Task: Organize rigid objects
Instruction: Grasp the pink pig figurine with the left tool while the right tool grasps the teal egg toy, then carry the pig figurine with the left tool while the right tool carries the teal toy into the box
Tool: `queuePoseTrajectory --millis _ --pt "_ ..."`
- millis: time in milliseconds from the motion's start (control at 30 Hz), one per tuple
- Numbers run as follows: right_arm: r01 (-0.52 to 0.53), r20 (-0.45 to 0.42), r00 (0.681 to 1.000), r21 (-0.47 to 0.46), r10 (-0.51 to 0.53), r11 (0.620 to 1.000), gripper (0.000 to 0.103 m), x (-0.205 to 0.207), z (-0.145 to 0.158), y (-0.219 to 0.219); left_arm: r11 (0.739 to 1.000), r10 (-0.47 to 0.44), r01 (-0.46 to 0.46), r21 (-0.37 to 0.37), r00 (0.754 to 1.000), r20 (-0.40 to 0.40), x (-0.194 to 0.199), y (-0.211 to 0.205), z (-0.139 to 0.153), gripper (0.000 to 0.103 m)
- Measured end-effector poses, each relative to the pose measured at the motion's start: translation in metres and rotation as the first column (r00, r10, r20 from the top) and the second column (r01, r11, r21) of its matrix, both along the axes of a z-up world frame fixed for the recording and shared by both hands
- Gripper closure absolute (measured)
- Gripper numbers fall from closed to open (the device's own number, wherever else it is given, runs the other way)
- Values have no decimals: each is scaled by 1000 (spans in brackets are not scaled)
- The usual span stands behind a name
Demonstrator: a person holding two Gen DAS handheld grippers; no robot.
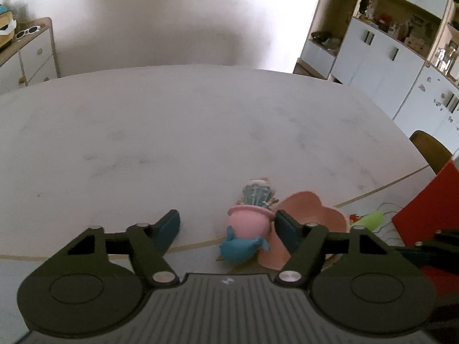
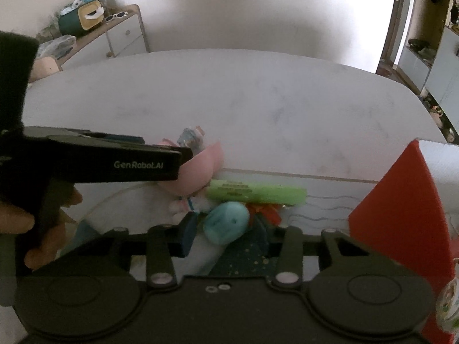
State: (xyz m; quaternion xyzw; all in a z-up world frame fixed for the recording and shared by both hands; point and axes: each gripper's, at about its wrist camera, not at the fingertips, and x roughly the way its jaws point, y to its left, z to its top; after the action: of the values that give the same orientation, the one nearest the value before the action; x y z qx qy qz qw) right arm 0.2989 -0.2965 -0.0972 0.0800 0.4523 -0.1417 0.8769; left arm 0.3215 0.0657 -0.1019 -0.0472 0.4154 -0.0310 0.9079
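Note:
A pink and blue toy figure (image 1: 247, 229) lies on the white table (image 1: 172, 132) between the wide-open fingers of my left gripper (image 1: 229, 229), nearer the right finger. A pink bowl-like shell (image 1: 309, 212) lies beside it and also shows in the right wrist view (image 2: 200, 169). My right gripper (image 2: 226, 235) is open around a teal rounded toy (image 2: 226, 223). A green tube (image 2: 255, 193) lies just beyond it. The left gripper shows from the side in the right wrist view (image 2: 114, 160).
A red box (image 2: 401, 215) stands close on the right and also shows in the left wrist view (image 1: 430, 215). A small red toy (image 2: 266, 210) lies under the green tube. A chair back (image 1: 430, 149) stands beyond the table edge. Cabinets line the walls.

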Motion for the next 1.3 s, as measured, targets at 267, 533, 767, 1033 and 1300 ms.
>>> queuePoseTrajectory --millis 267,533,767,1033,1300 --pt "23 2 1000 2 -23 1000 68 0 -5 0 999 -36 36 16 999 28 -4 -6 0 63" --pt "29 28 999 -2 -29 1000 68 -7 -2 -1 998 -39 37 43 999 30 -5 -10 2 68" --pt "37 44 998 22 -38 999 68 -26 11 4 998 -25 23 50 999 21 -16 -4 7 69" --pt "27 70 997 48 -30 998 68 -52 38 12 999 0 -1 37 1000 17 -38 4 20 70" --pt "3 111 994 81 -13 997 68 -84 71 21 1000 7 -7 15 1000 25 -68 1 38 70"
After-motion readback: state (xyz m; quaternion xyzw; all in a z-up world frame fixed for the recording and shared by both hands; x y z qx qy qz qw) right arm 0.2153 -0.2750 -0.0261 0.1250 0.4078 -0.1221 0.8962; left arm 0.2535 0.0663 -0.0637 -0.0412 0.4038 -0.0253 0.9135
